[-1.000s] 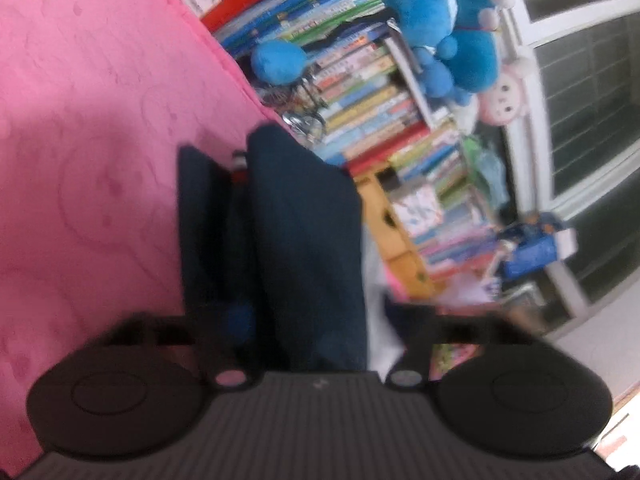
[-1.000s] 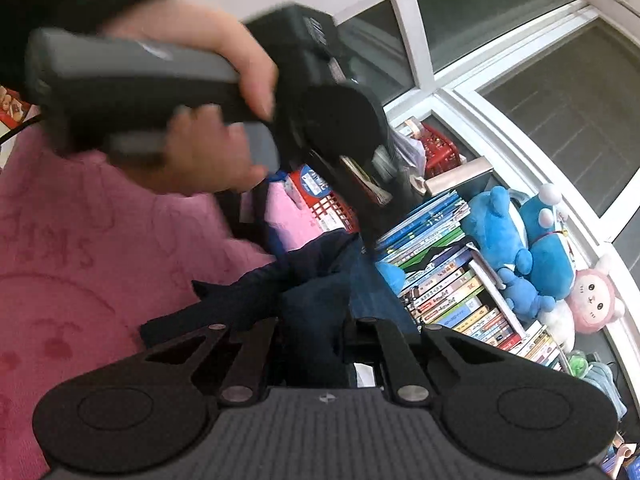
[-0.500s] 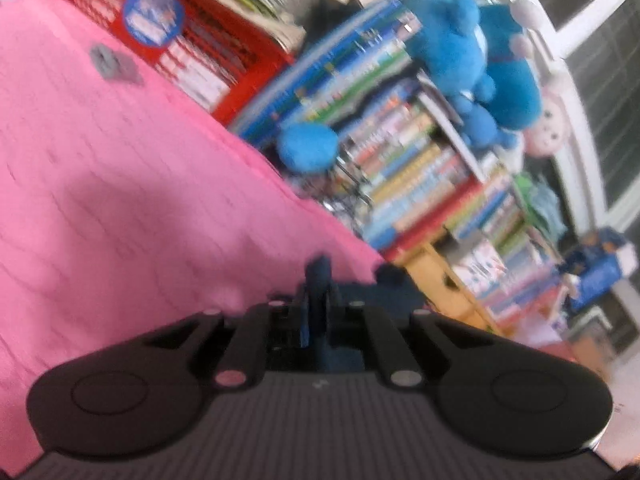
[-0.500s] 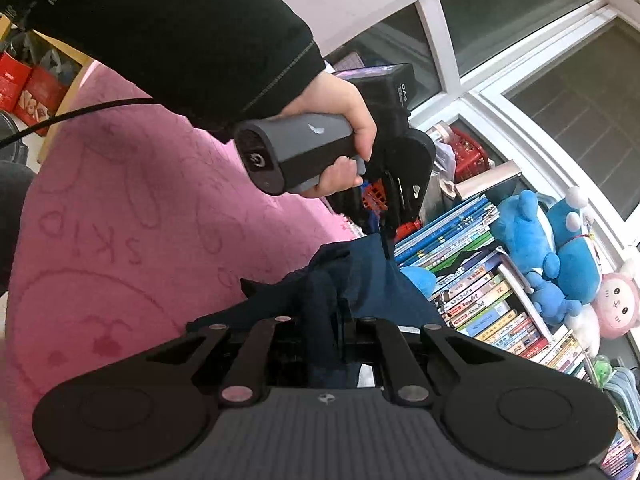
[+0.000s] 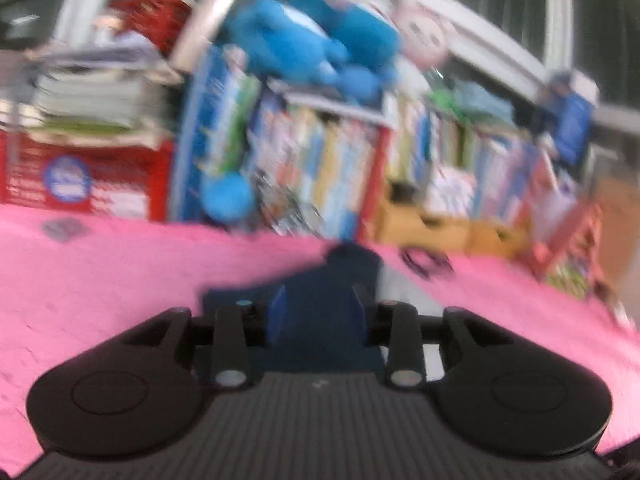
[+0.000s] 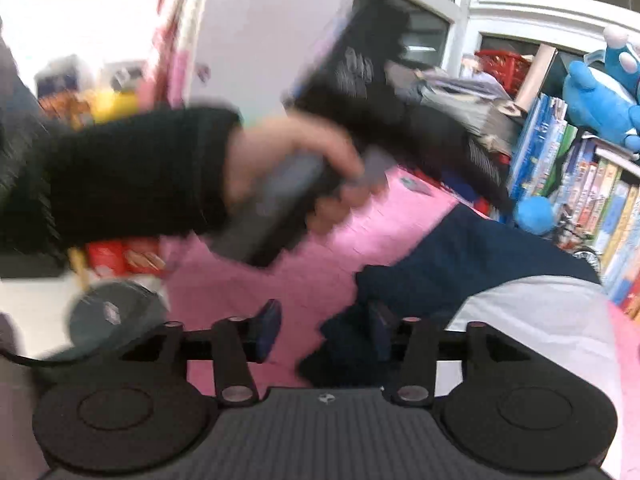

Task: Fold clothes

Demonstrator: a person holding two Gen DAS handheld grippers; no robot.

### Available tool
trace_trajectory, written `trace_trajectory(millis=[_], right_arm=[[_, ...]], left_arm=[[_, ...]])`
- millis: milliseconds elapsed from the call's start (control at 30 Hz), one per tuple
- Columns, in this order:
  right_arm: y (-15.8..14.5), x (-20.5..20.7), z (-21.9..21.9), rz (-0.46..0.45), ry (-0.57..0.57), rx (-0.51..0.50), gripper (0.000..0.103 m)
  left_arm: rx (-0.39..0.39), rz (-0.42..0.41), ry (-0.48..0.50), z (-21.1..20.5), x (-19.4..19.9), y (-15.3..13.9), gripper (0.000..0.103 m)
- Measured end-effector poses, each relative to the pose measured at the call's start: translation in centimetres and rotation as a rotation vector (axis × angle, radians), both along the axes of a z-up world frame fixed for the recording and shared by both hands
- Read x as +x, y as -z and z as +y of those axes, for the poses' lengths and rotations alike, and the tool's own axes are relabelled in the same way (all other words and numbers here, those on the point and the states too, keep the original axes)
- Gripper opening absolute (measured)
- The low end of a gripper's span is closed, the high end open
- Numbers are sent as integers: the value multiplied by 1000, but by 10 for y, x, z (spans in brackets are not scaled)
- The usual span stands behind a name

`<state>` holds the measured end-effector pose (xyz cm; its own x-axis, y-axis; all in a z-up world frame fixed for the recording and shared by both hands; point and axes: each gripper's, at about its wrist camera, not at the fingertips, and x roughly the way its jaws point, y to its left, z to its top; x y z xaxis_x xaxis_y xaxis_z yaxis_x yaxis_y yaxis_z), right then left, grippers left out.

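Navy cloth on pink, bright clutter behind.

The garment (image 6: 472,256) was dark navy with a pale grey-white panel, lying on a plain pink blanket (image 5: 100,272). Behind the garment stood many-coloured book spines (image 5: 320,168), a red crate (image 5: 80,176) with a blue round label, and bright blue plush toys (image 5: 320,52). Each claw was black with blue pads (image 6: 268,328); the sleeve (image 6: 132,184) was black.

Your left hand (image 6: 280,168) and its tool (image 6: 404,120) are smeared by motion; the book spines (image 5: 320,168) at the far side blur beyond reading.
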<state>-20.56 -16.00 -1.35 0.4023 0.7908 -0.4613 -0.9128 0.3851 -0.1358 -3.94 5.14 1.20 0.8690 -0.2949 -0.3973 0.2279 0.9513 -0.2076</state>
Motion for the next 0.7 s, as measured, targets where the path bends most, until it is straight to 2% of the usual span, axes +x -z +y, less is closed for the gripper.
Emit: trace_trajectory(millis=[67,133,200,267,300,367,400,433,467,500,700], right_arm=[[-13,5,-25,12,35,44,59],[-25,17,-62,18,136,106,74],[-32,38,-99,44,290,169,79],[-30,68,-135,156,478,227,78],[-25,83,-151,244,548,262,76],[-8,113,-177,464,612,346,74],[1,124,-185,559,629,378,70],[6,125,-185,603,625,379,62],[7,121,-180,609,616,361,56],[8,116,-176,614,607,342,45],[13,86,-147,645,555,230,43]], left_arm=[[0,51,-29,-1,1,11,33],[-37,94,-67,8,-2,19,34],[-93,128,-97,20,-5,26,35],[-114,152,-111,28,-8,31,38],[-123,164,-117,32,-9,34,39],[-120,176,-120,34,-10,36,42],[-111,180,-119,34,-9,36,42],[-100,183,-117,33,-8,35,42],[-90,185,-114,32,-7,35,43],[-79,188,-112,32,-6,35,44],[-33,191,-108,31,-2,32,44]])
